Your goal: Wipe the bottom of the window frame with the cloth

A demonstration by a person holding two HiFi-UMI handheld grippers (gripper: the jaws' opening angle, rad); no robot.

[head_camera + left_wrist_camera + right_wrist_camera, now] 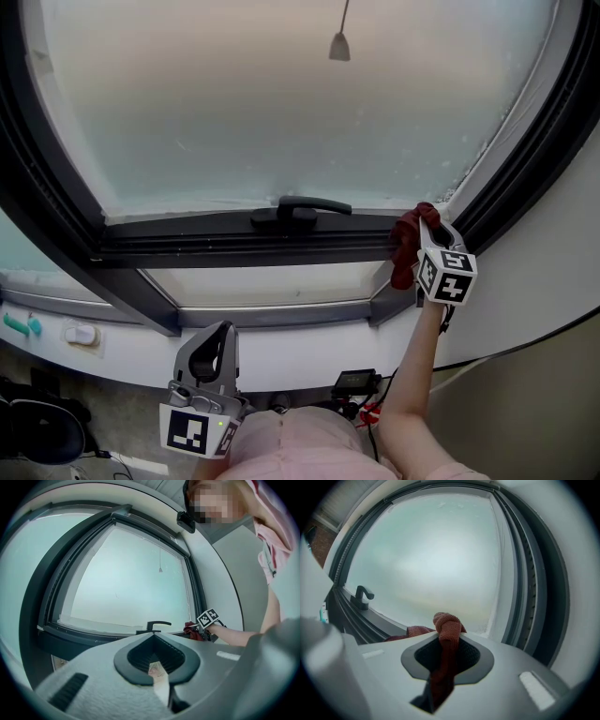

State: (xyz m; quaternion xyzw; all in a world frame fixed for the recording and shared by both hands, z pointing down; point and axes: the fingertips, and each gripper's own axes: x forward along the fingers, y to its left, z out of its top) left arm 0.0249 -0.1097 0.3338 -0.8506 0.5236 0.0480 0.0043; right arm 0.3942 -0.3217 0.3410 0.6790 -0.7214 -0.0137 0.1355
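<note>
A dark red cloth [405, 246] is bunched against the right end of the window's dark bottom frame [234, 234], near the corner. My right gripper [424, 217] is shut on it. In the right gripper view the cloth [446, 625] sticks out as a knot past the jaws of my right gripper [445, 641], close to the pane. My left gripper [217, 330] hangs low below the sill, away from the window. Its jaws stand together with nothing held between them, as the left gripper view [157, 667] shows. From there the cloth [191, 629] shows beside the marker cube.
A black window handle [300, 206] sits mid-frame, left of the cloth. A pull cord's end [339, 45] hangs before the frosted pane. A white wall [544, 272] rises on the right. Small teal [21, 325] and white [82, 335] items lie at the left, a black device [354, 382] below.
</note>
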